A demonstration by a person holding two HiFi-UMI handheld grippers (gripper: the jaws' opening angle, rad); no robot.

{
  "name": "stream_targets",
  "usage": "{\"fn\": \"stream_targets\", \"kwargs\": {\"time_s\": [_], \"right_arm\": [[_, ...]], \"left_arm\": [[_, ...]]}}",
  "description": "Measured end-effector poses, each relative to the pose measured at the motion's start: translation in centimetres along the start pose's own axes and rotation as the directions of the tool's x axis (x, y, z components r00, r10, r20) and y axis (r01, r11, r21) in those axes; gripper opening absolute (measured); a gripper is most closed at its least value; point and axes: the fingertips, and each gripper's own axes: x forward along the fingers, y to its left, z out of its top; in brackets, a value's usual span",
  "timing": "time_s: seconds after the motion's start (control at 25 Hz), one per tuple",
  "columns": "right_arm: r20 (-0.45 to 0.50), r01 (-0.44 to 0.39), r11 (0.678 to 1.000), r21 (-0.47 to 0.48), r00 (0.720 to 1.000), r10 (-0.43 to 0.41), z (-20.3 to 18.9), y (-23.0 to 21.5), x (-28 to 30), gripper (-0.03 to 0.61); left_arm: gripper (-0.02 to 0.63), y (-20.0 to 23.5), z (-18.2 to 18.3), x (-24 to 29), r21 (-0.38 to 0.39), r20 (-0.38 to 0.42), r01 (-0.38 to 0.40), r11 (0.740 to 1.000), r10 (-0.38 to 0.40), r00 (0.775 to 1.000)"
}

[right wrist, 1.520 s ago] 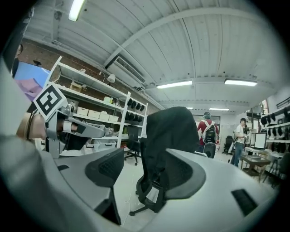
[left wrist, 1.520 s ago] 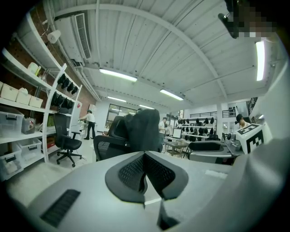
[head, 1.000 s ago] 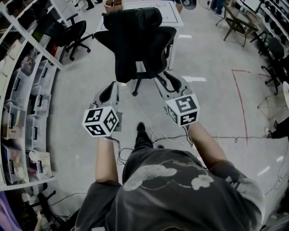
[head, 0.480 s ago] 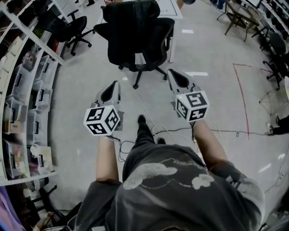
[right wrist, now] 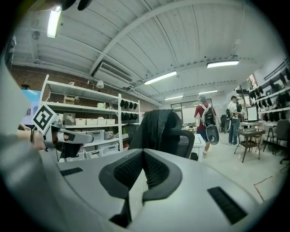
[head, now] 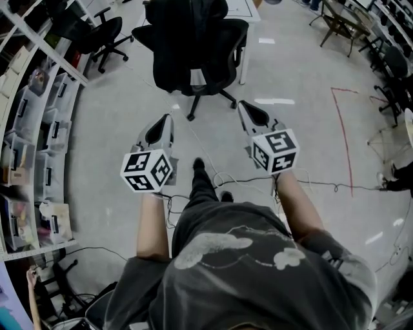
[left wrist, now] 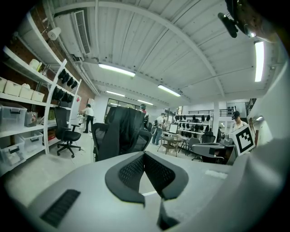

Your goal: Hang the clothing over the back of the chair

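A black garment [head: 187, 26] is draped over the back of a black office chair [head: 216, 58] at the top centre of the head view. Both of my grippers are held out short of the chair, apart from it, above bare floor. The left gripper [head: 167, 120] is shut and holds nothing. The right gripper [head: 242, 106] is shut and empty as well. In the left gripper view the pads of the left gripper [left wrist: 144, 155] meet, with the garment [left wrist: 123, 129] beyond them. In the right gripper view the right gripper [right wrist: 143, 152] points at the same garment [right wrist: 156, 129].
Shelves with storage bins [head: 39, 129] run along the left. A second office chair [head: 97, 38] stands at the upper left and a white table [head: 244, 11] behind the draped chair. A cable [head: 310, 187] and red tape line [head: 342, 129] cross the floor at right. People [right wrist: 204, 122] stand far off.
Both grippers have drawn back from the chair, which now sits higher and farther off in the head view. The right gripper's jaws, open at first, have closed on nothing.
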Motion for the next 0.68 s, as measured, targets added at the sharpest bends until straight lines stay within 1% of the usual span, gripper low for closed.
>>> {"fn": "stream_targets", "kwargs": {"time_s": [0.2, 0.68], "right_arm": [[-0.014, -0.010, 1.000, -0.003, 1.000, 0.010, -0.8, 0.2, -0.1, -0.009], [-0.009, -0.034, 0.999, -0.010, 0.999, 0.034, -0.6, 0.2, -0.2, -0.009]], "left_arm": [[0.001, 0.0, -0.6, -0.4, -0.001, -0.003, -0.007, 1.000, 0.007, 1.000], [0.002, -0.4, -1.1, -0.1, 0.001, -0.018, -0.006, 1.000, 0.006, 1.000]]}}
